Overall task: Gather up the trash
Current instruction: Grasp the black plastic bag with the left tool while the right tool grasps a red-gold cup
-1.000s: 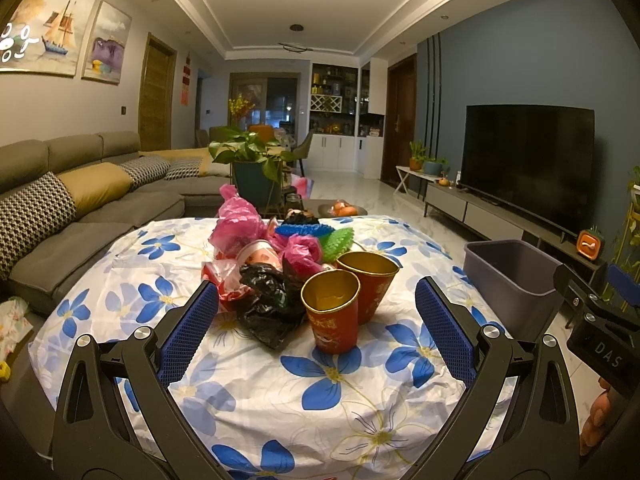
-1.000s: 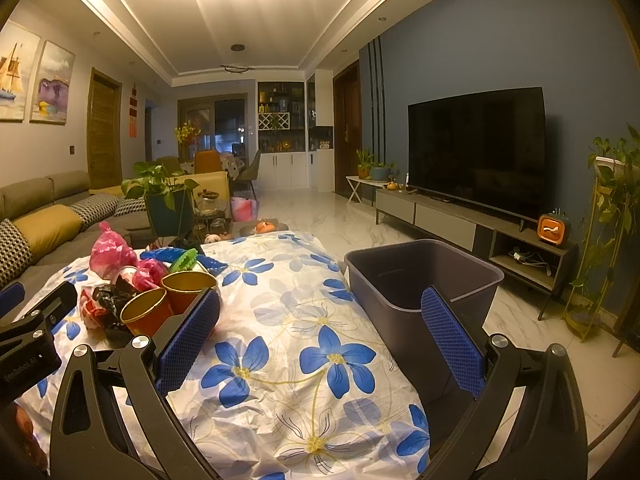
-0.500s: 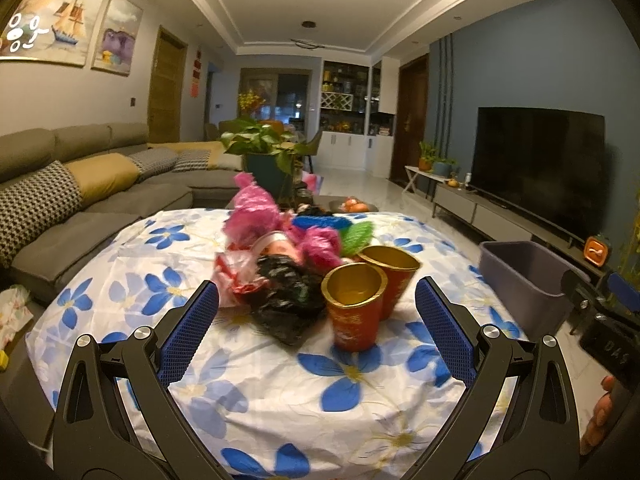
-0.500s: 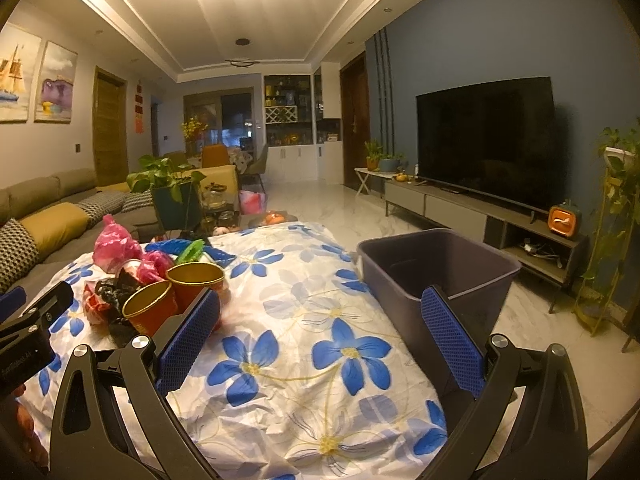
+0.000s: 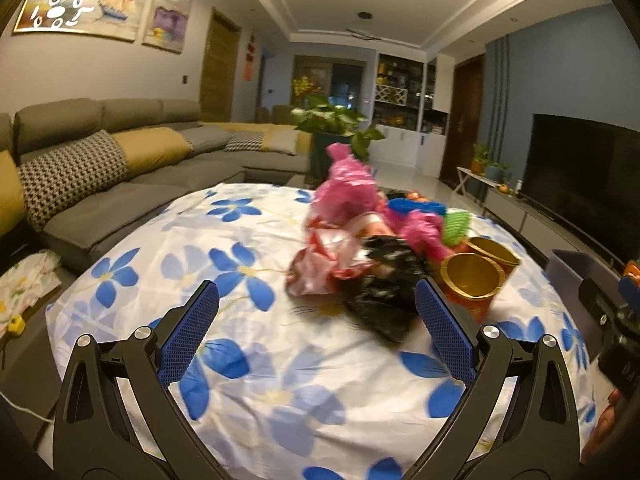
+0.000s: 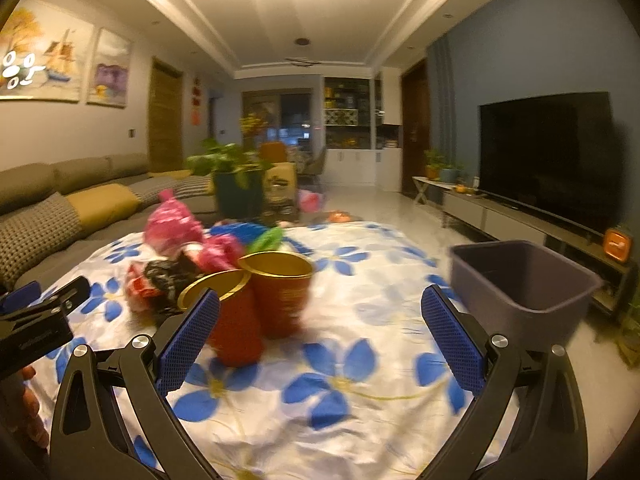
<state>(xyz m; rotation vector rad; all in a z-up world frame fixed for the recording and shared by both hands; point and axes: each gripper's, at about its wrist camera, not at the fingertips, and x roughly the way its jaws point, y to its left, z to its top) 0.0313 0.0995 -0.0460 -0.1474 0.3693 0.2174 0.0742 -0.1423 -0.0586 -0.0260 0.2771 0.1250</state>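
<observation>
Both wide-open, empty grippers, the left gripper (image 5: 316, 318) and the right gripper (image 6: 320, 320), have closed in on the trash pile (image 5: 360, 248) heaped mid-table on the floral tablecloth (image 5: 248, 360), the grey bin (image 6: 524, 280) waiting right, suggesting a first pickup is imminent.

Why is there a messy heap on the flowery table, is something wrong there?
Yes, it looks out of place. A heap of crumpled bags, a pink bag and a black bag, sits on the flowered tablecloth beside two upright gold-lined cups. The gray bin next to the table shows nothing inside from here. No spill is visible.
</observation>
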